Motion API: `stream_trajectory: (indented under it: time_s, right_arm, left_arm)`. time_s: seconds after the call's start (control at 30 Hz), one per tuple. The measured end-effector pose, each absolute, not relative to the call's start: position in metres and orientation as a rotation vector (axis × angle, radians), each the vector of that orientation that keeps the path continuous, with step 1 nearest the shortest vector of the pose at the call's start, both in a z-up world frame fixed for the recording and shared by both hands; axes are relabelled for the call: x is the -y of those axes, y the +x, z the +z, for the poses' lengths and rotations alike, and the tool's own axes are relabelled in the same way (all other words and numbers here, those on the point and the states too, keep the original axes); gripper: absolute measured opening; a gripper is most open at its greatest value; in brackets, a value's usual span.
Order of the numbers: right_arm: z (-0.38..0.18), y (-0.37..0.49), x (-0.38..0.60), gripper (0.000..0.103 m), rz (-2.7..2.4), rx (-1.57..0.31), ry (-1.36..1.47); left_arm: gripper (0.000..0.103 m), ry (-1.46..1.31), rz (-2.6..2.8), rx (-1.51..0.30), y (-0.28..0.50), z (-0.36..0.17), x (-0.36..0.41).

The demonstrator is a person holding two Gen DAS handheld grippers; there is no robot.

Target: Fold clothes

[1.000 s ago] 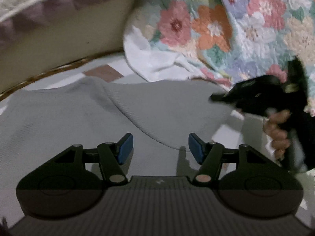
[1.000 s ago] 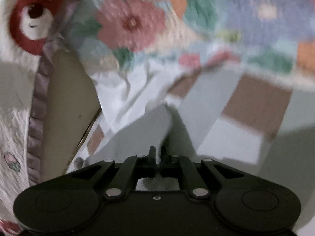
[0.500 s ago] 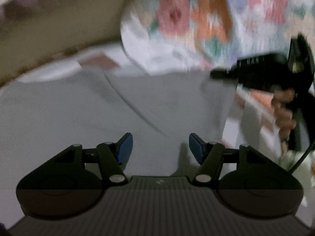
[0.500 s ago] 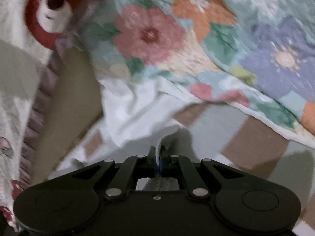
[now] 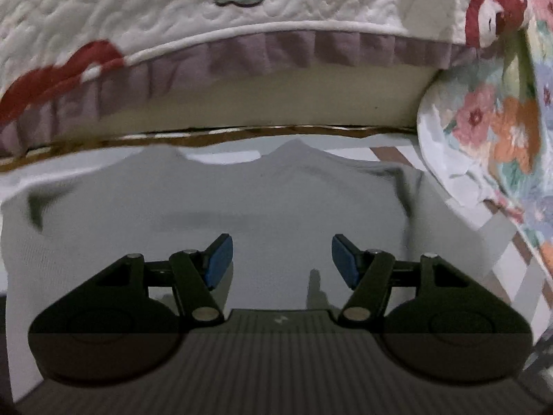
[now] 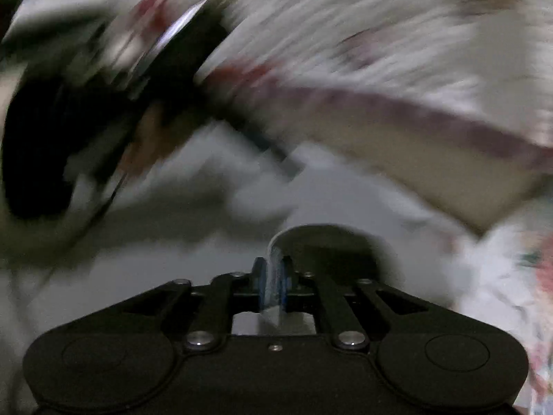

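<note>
A grey garment (image 5: 214, 204) lies spread flat on a bed, its neckline toward a white quilt (image 5: 172, 10) with a purple ruffle; a floral quilt (image 5: 501, 131) lies bunched at its right edge. The left tool (image 5: 281, 259) hangs above the cloth, its blue-padded fingers (image 5: 218, 259) wide apart and gripping nothing. The right tool (image 6: 273, 276) is pinched together on a raised fold of the grey fabric. That view is heavily blurred; a dark shape at upper left cannot be identified.
</note>
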State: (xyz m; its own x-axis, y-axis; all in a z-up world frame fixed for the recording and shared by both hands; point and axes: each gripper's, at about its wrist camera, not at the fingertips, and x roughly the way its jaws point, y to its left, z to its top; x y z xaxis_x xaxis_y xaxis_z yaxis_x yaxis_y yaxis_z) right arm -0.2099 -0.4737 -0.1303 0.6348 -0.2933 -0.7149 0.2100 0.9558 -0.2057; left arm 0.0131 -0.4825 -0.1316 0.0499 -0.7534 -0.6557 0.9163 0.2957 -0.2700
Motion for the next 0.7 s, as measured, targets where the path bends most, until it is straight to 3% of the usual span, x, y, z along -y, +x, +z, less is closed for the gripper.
stream_trajectory:
  time_s: [0.1,0.5,0.53,0.57,0.6,0.67,0.7]
  right_arm:
    - [-0.153,-0.22,0.454,0.037,-0.268,-0.891,-0.185]
    - [-0.163,-0.285,0.506,0.039,-0.674,-0.979,-0.089]
    - [-0.164,-0.283,0.507,0.039,-0.669,-0.981,-0.097]
    - [-0.164,-0.28,0.509,0.039,-0.665,-0.983,-0.105]
    - [-0.164,-0.278,0.511,0.039,-0.66,-0.986,-0.112]
    - [-0.164,-0.274,0.517,0.038,-0.651,-0.991,-0.108]
    - [-0.164,-0.272,0.522,0.032,-0.647,-0.994,-0.087]
  left_arm:
    - [0.065,0.245,-1.405,-0.781,0.001,-0.13,0.468]
    - [0.073,0.535,-1.777,-0.658,-0.104,-0.151,0.495]
    - [0.059,0.556,-1.763,-0.668,-0.107,-0.156,0.501]
    - [0.011,0.576,-1.755,-0.685,-0.109,-0.161,0.507]
    - [0.006,0.57,-1.756,-0.703,-0.108,-0.16,0.51]
    - [0.005,0.498,-1.773,-0.72,-0.1,-0.151,0.51]
    - [0.005,0.434,-1.787,-0.717,-0.093,-0.143,0.506]
